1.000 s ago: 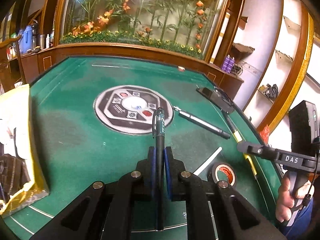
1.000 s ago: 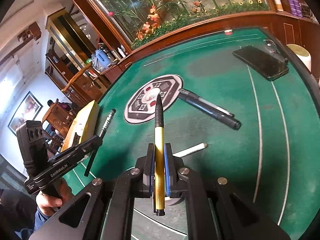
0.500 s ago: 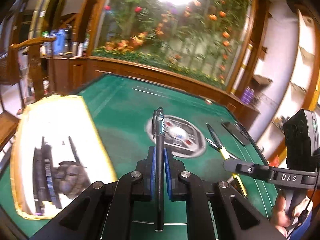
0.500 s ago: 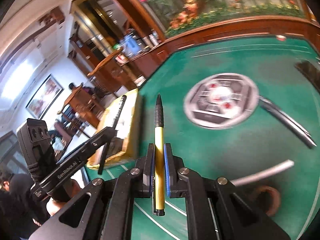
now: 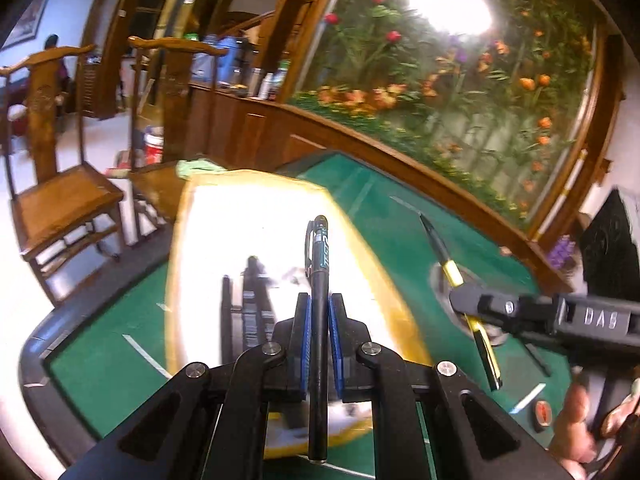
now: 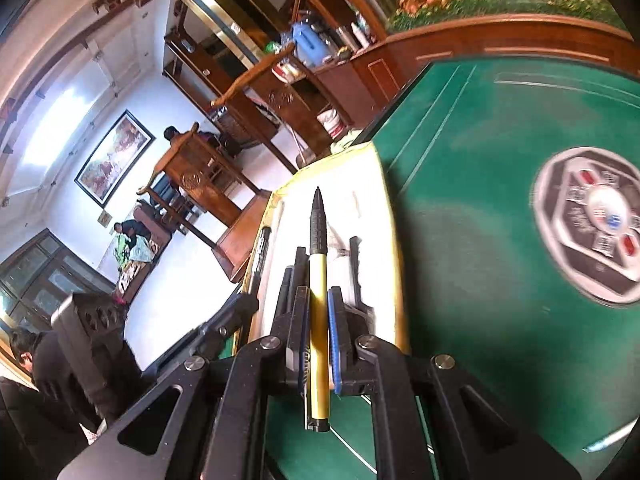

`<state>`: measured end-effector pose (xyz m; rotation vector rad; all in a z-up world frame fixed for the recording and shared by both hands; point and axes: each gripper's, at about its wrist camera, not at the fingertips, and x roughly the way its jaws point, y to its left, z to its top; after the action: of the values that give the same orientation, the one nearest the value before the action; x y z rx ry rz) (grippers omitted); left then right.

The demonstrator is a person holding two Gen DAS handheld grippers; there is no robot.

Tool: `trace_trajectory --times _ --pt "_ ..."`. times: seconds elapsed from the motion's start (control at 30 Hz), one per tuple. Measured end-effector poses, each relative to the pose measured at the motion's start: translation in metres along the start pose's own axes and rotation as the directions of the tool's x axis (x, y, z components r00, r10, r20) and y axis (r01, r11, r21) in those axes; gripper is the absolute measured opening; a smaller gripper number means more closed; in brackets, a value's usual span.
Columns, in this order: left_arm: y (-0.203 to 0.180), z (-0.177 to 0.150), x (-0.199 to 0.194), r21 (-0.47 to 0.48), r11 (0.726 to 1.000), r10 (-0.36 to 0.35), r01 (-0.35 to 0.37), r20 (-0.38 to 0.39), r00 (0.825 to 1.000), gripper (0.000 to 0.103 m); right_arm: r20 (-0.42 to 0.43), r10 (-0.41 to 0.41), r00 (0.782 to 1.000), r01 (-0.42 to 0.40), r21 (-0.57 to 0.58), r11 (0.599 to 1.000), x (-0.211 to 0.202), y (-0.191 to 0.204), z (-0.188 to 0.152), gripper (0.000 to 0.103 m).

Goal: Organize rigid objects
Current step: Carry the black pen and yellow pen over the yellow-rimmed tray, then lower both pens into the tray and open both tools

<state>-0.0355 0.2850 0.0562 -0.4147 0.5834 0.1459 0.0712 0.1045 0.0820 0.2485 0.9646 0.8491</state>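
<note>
Two pens in carry, tray ahead.
Your left gripper [image 5: 319,320] jaws clamp the black pen [image 5: 319,300], right gripper [image 6: 319,320] jaws the yellow pen [image 6: 319,320]; neither is yet in the yellow tray [image 5: 180,240], near left on the counter [image 5: 400,232].

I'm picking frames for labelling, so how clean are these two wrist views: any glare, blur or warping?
Left wrist view: a bright lamp reflection flares on the glass, the yellow-edged tray is washed out white, the table's edge bows. Right wrist view: the round centre panel is smeared by motion, while the yellow pen stays sharp.
</note>
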Motion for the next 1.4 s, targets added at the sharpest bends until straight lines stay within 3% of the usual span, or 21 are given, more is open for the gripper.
trace_trajectory --times 0.3,0.7,0.97,1.07,1.2,1.4 --pt "0.018 -0.009 0.018 -0.001 0.998 0.069 -0.069 -0.041 0.997 0.009 -0.082 -0.068 0.994 0.065 -0.039 0.997 0.074 0.018 0.014 0.008" --pt "0.035 -0.014 0.028 -0.048 0.993 0.104 -0.108 -0.074 0.992 0.009 -0.158 -0.061 0.985 0.055 -0.042 0.998 0.119 0.02 0.01 0.008" --pt "0.033 -0.014 0.029 -0.048 0.993 0.108 -0.112 -0.083 0.991 0.009 -0.169 -0.061 0.984 0.049 -0.074 0.996 0.117 0.028 0.007 0.011" --pt "0.031 -0.013 0.026 -0.047 0.993 0.106 -0.11 -0.083 0.991 0.01 -0.164 -0.064 0.984 0.051 -0.079 0.996 0.113 0.032 0.004 0.016" --pt "0.028 -0.011 0.017 -0.047 0.994 0.099 -0.102 -0.067 0.993 0.026 -0.146 -0.039 0.989 0.029 -0.074 0.997 0.098 0.033 0.003 0.016" --pt "0.008 -0.009 0.005 -0.005 0.998 0.07 -0.07 -0.053 0.996 0.028 -0.099 -0.006 0.995 0.002 -0.041 0.999 0.06 0.02 -0.004 0.019"
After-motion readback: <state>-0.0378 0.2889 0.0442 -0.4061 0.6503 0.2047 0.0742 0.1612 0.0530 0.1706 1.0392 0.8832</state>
